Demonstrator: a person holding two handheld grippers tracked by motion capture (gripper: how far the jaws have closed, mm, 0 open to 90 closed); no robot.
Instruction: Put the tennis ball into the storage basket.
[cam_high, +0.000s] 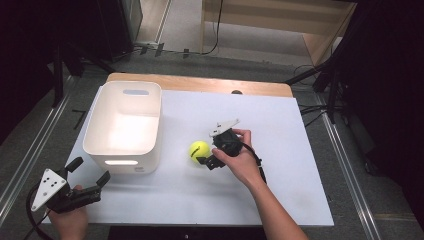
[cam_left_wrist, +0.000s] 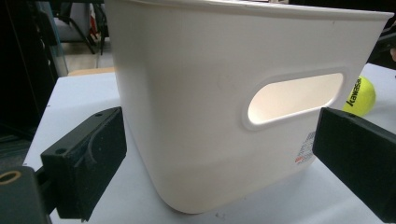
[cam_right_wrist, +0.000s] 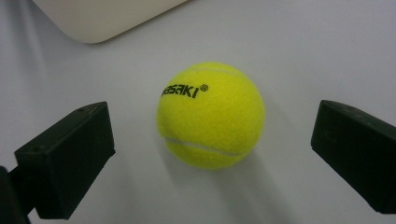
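Right gripper (cam_high: 206, 161) is hanging wide open just beside the tennis ball (cam_high: 199, 150) — in the right gripper view the ball (cam_right_wrist: 211, 115) is sitting on the table (cam_high: 280, 150) squarely between the spread jaws, untouched, likely lined up for a grasp. Beyond the ball, the white bin (cam_high: 124, 125) is standing near, probably its destination. Left gripper (cam_high: 89, 179) is idling wide open, facing the bin's handle slot (cam_left_wrist: 293, 99) — nothing is blocking the way.

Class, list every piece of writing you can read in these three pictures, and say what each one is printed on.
"kawasa", running up the side of the tennis ball, its end cut off by the bin.
"asaki®", on the same ball in the right gripper view.
Sticker low on the white bin: print too small to read.
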